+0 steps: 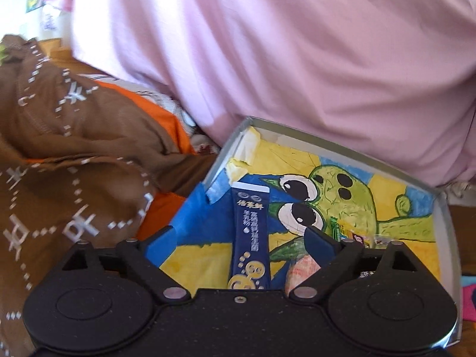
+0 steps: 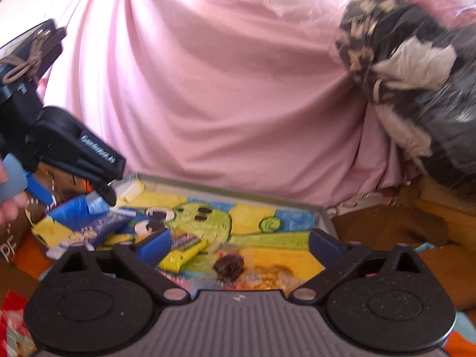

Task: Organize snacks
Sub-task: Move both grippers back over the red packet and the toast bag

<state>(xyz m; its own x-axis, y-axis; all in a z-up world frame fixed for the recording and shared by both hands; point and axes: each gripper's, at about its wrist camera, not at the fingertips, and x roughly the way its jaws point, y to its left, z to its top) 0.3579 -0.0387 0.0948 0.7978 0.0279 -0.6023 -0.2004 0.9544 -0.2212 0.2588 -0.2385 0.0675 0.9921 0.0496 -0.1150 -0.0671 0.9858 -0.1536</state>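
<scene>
- Clearly the target is the box [image 1: 443, 217], a shallow grey-walled tray whose floor is lined with a crayon drawing of a green cartoon plant; it sits against a pink cloth [image 1: 267, 59].
- Left gripper [image 1: 238, 238]: fingers spread wide, with a dark blue stick pack [image 1: 250, 238] lying between them on the drawing. Neither pad seems to touch it, so I judge it lies loose in the box, not pinched.
- That pack lies lengthwise near the box's left wall, probably so that long packs line up along one side.
- Right gripper [image 2: 238, 245]: fingers also spread, holding nothing, hovering low over the near part of the box.
- Between its fingers lie a yellow bar [image 2: 184, 251] and a dark round sweet [image 2: 229, 264] in clear wrap, both on the box floor; the blur hides finer detail.
- In the right view the left gripper [image 2: 104, 199] leans in from the left rim, above the blue pack [image 2: 98, 229].
- More wrappers seem to lie outside the box, red ones [image 2: 12, 306] at lower left, so sorting looks unfinished.
- A brown patterned cloth [image 1: 59, 148] lies left of the box.
</scene>
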